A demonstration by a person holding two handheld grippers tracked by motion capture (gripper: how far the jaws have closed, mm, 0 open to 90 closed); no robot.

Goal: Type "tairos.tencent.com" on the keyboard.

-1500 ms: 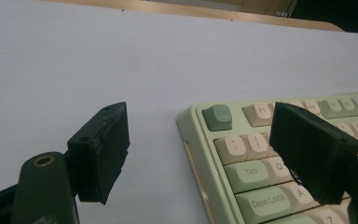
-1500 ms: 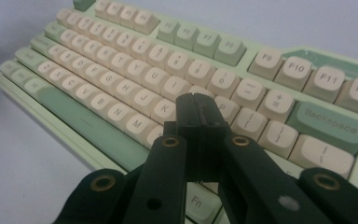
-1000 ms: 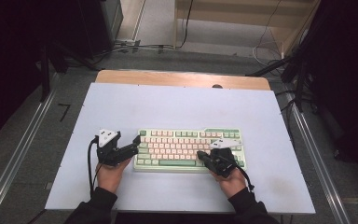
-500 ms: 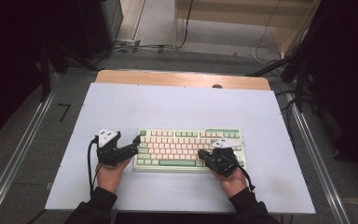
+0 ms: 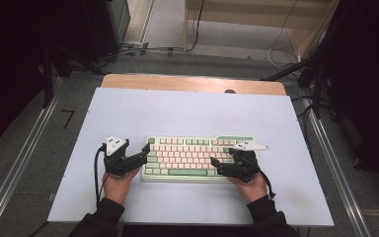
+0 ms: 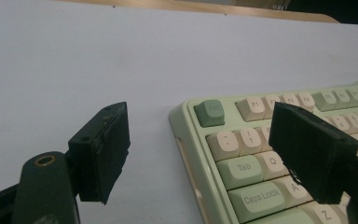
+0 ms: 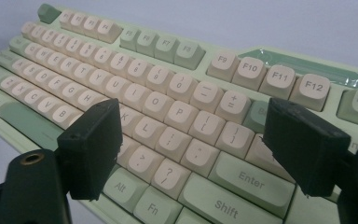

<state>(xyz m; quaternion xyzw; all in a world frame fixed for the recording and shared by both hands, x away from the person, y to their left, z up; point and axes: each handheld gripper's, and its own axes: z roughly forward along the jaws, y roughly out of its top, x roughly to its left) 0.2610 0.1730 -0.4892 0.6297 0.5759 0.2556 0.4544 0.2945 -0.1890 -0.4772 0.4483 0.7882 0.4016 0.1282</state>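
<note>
Since the earlier frames, the right gripper (image 5: 220,167) is seen with jaws that have just been opening; they are spread wide above the right-hand keys, nothing held between them. One green and cream keyboard (image 5: 192,148) is laid flat near the front of one white table (image 5: 187,108). The left gripper (image 5: 147,152) is kept at the keyboard's left end, jaws parted, one over the keys, one over bare table

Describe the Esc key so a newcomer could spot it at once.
On the white table lies a pale green keyboard with cream keys. At its far left corner sits the Esc key, a lone sage-green square, set apart by a gap from the cream function keys.
</note>
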